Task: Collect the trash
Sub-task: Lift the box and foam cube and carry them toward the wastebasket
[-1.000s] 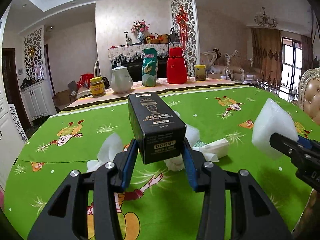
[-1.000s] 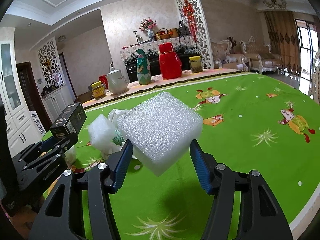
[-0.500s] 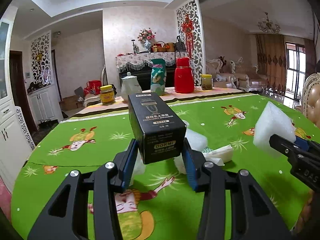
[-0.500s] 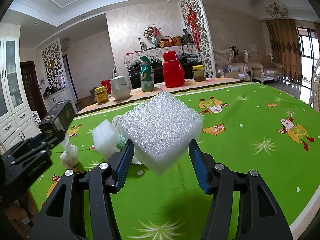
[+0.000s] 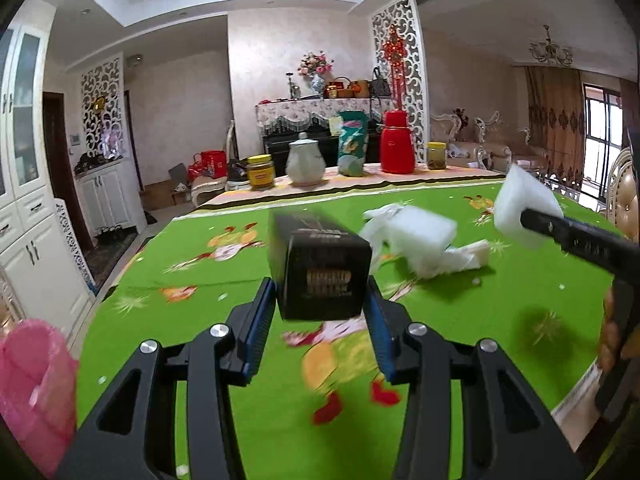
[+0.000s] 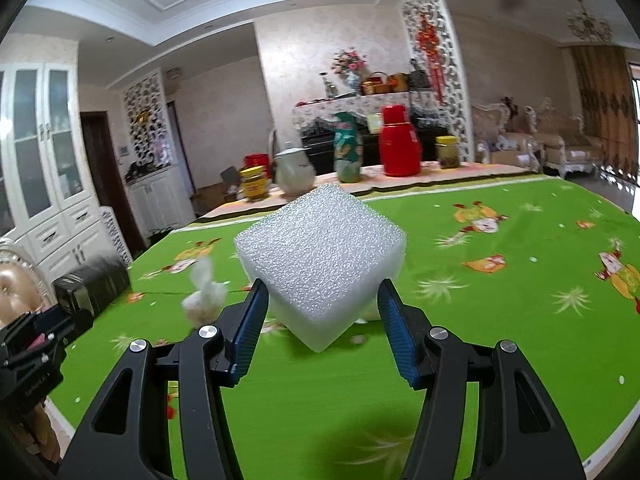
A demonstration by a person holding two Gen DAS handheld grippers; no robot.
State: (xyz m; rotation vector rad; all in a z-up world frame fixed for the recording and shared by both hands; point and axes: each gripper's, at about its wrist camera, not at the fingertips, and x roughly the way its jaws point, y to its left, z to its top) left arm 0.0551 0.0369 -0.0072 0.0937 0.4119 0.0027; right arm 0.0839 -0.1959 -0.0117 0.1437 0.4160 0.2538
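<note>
Green tablecloth (image 5: pixel 500 340); L gripper (image 5: pixel 320 304) w/ black box (image 5: pixel 320 276), R gripper (image 6: pixel 320 308) w/ foam block (image 6: pixel 320 256).

Both tongs (image 5: pixel 320 320) (image 6: pixel 322 320) are black angular frames with silver screws and ribbed blue pads.

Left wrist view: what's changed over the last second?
The left gripper swung left along the table edge, bringing a pink-lined bin into view. Nothing taken or released: it still clamps the black box, and the right gripper still holds the foam block.
</note>
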